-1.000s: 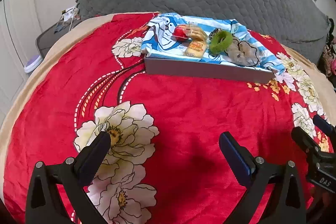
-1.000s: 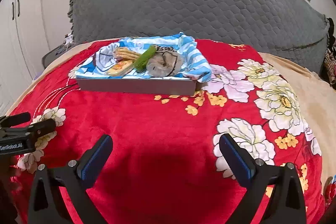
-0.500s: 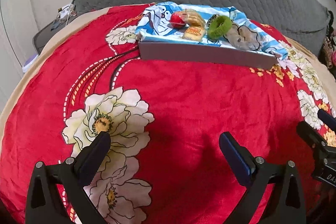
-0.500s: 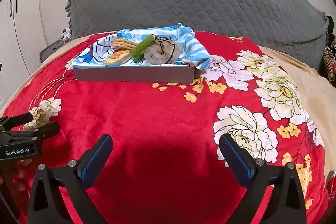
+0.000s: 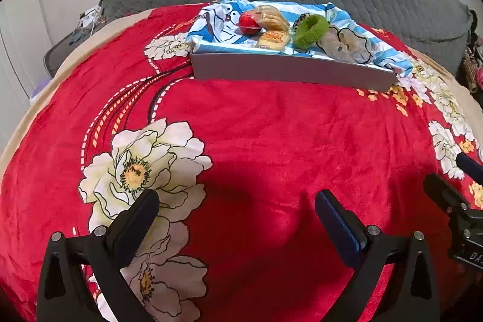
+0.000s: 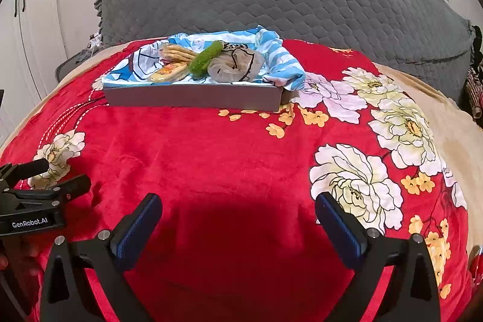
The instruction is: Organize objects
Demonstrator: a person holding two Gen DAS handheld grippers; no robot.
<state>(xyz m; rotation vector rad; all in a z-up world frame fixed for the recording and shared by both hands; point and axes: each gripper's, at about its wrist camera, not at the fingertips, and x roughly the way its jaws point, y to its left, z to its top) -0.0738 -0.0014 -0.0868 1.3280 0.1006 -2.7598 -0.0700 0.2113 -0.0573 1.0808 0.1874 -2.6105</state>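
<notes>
Here both tools, left tool [image 5: 237, 202] and right tool [image 6: 238, 205], hover wide and empty above the red blanket [image 5: 271, 125], well short of the grey tray [image 6: 193, 95] of odds.

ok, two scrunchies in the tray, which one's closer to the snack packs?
The green scrunchie. It lies right beside the snack packs mid-tray, while the beige scrunchie sits past it, toward the tray's right end.

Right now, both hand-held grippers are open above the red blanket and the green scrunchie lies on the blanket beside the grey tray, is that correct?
Not quite: the left wrist view shows the green scrunchie lying inside the grey tray, on the striped cloth, not on the red blanket. The rest holds.
</notes>
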